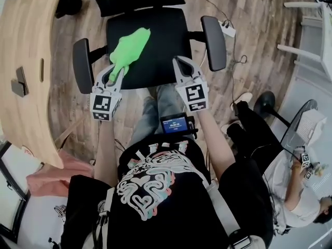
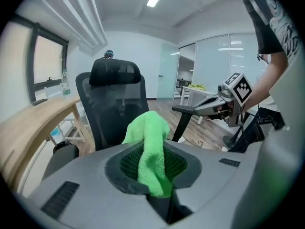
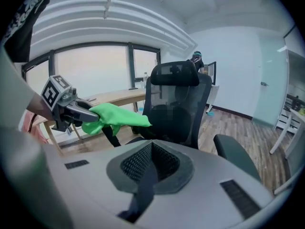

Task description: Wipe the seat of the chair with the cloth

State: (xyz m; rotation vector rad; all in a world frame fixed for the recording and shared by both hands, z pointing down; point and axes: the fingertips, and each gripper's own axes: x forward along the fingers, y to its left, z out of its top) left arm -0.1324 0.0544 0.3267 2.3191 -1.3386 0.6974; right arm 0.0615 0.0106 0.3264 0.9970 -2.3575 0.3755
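A black office chair stands in front of me, its seat [image 1: 158,45] flat and dark. My left gripper [image 1: 116,72] is shut on a bright green cloth [image 1: 129,48] that drapes forward over the seat's left part. In the left gripper view the cloth [image 2: 151,149] is pinched between the jaws and bunches upward. From the right gripper view the cloth [image 3: 114,116] hangs out of the left gripper [image 3: 90,113]. My right gripper [image 1: 182,65] hovers over the seat's right front edge, shut with nothing in it.
Armrests [image 1: 213,41] flank the seat on both sides. A curved wooden desk [image 1: 23,61] runs along the left. Cables and a power strip [image 1: 228,29] lie on the wood floor at right. A seated person [image 1: 290,175] is at lower right.
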